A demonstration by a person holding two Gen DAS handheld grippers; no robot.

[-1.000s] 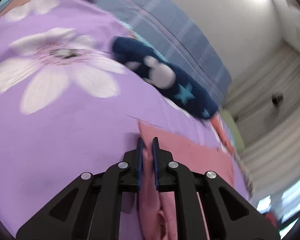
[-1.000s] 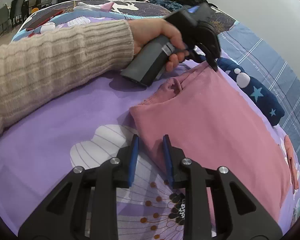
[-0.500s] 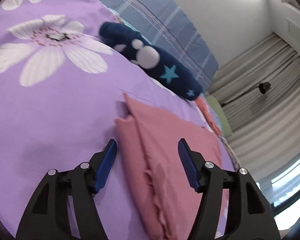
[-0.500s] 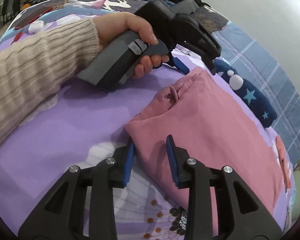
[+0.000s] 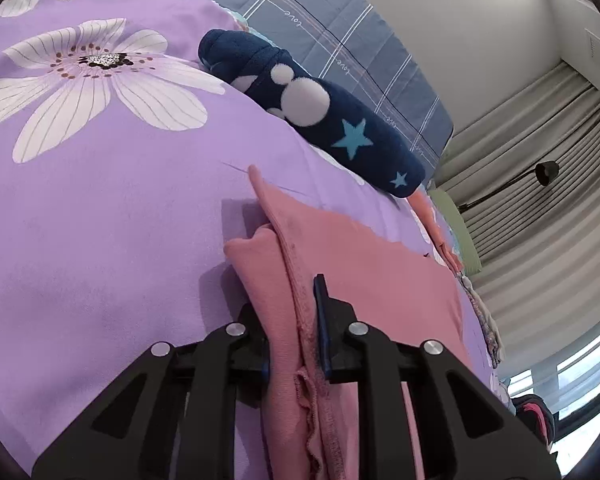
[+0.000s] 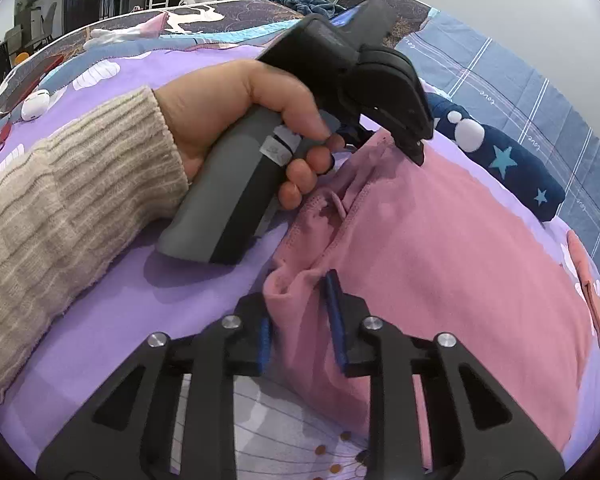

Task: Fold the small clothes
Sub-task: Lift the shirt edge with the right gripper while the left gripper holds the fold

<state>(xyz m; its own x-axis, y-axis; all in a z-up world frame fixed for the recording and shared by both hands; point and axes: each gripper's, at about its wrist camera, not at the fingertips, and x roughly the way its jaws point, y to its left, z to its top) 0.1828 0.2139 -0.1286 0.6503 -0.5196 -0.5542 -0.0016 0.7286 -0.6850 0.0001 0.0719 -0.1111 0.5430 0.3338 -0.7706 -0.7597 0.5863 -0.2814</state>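
A pink garment (image 5: 360, 264) lies folded on the purple flowered bedsheet (image 5: 100, 208). In the left wrist view my left gripper (image 5: 290, 304) is closing its jaws on the garment's bunched hem edge, and the fabric fills the gap between the pads. The right wrist view shows the same pink garment (image 6: 440, 260), where my right gripper (image 6: 298, 296) is closing on its near corner fold, cloth pressed between the blue pads. Farther along that edge a hand (image 6: 260, 100) in a beige knit sleeve (image 6: 60, 208) holds the left gripper (image 6: 416, 152) at the garment's far corner.
A navy plush cloth with stars (image 5: 320, 108) lies just beyond the garment, against a blue plaid quilt (image 5: 340, 20). Another pink piece (image 6: 584, 276) sits at the right. Curtains (image 5: 540, 220) and a window are past the bed. Small items (image 6: 34, 106) lie on the far left.
The left jaws were narrow on the cloth, then spread wide, and have now come together on the garment's edge. The right jaws have narrowed on the corner fold, and the left hand looms nearer.
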